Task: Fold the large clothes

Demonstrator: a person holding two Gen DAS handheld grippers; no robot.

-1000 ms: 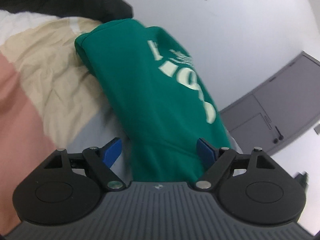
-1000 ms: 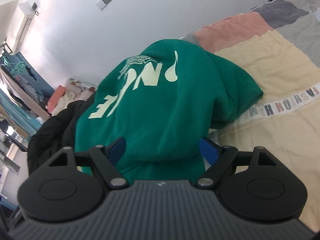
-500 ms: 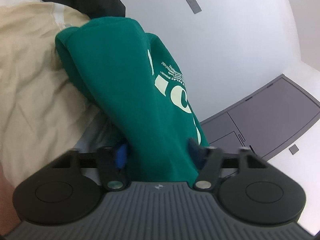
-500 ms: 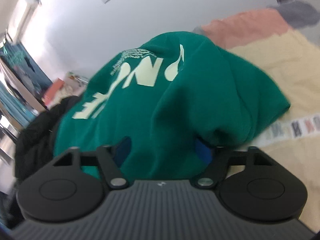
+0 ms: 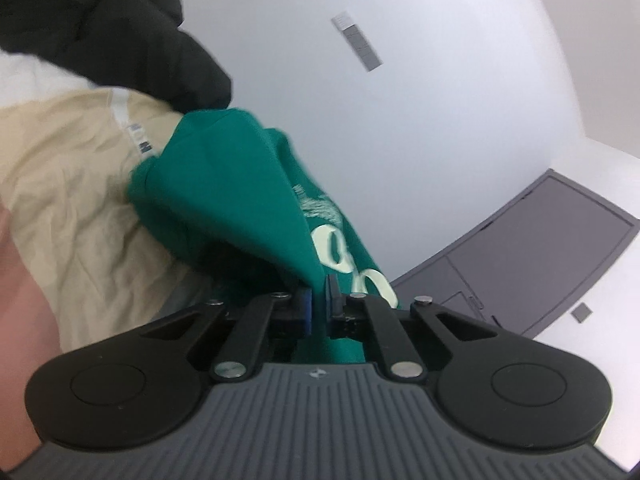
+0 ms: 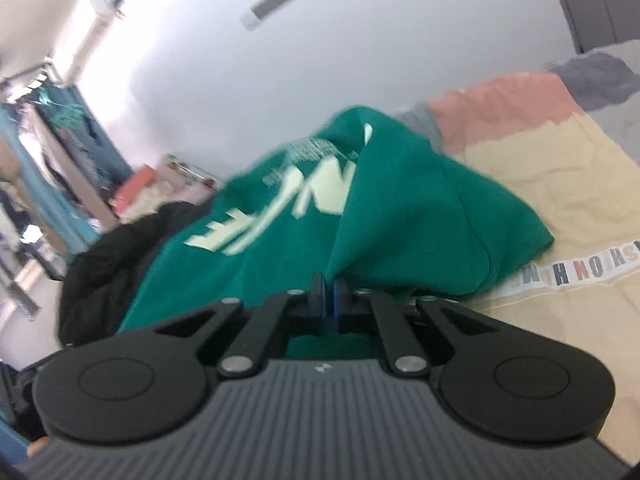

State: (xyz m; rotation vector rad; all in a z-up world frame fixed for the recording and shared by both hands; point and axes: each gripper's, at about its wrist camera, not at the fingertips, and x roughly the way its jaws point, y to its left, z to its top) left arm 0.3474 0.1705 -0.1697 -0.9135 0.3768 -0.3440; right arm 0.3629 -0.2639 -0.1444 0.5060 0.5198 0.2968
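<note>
A green sweatshirt (image 5: 228, 184) with pale lettering lies bunched on a bed and is pulled up toward both cameras. In the left wrist view my left gripper (image 5: 319, 300) is shut on a pinched ridge of its cloth, which runs up between the blue pads. The right wrist view shows the same green sweatshirt (image 6: 404, 216) with my right gripper (image 6: 328, 300) shut on a fold of its near edge. The cloth stretches taut from each grip back to the heap.
The bed cover (image 6: 560, 184) has beige, pink and grey patches and a printed letter strip (image 6: 576, 272). A black garment (image 5: 104, 32) lies beyond the sweatshirt, and shows as a black garment (image 6: 108, 264) at its left. A white wall (image 5: 400, 80) and a grey door (image 5: 552, 248) stand behind.
Both grippers closed from wide open onto the green sweatshirt. The cloth now rises in a pinched ridge from each grip, and both views tilted slightly.
</note>
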